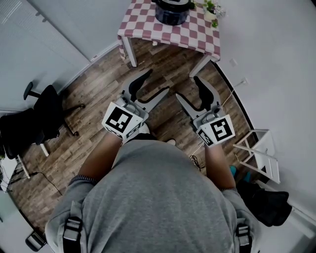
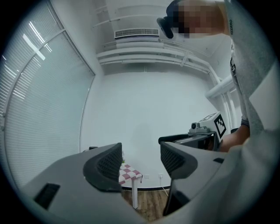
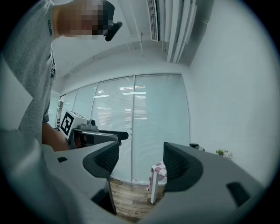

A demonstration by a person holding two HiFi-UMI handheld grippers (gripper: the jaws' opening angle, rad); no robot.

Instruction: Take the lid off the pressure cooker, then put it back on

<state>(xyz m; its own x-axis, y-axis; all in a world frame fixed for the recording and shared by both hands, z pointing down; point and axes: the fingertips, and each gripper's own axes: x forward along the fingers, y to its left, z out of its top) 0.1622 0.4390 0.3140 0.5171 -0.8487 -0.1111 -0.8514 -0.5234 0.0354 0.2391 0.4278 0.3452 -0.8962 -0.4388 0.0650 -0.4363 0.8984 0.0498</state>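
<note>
**A:** How do the jaws stand?

**B:** Spread wide on both, nothing between them. The left gripper [image 1: 157,82] and right gripper [image 1: 187,87] sit side by side just ahead of the person's chest, pointing to the far side.

**A:** And the pressure cooker [image 1: 171,15]?

**B:** On the checked table [image 1: 190,35] at the far end of the wooden floor [image 1: 98,84], well apart from both grippers. Its lid [image 1: 173,3] looks to be on, though the picture's edge cuts it.

**A:** So what's the step?

**B:** The approach, I'd judge. Come up square to the table and keep the jaws apart. Bring one gripper in from the left of the lid and one from the right. Its handles are too small to make out from here. Mind the small plant [image 1: 213,10] just right of the cooker
</note>
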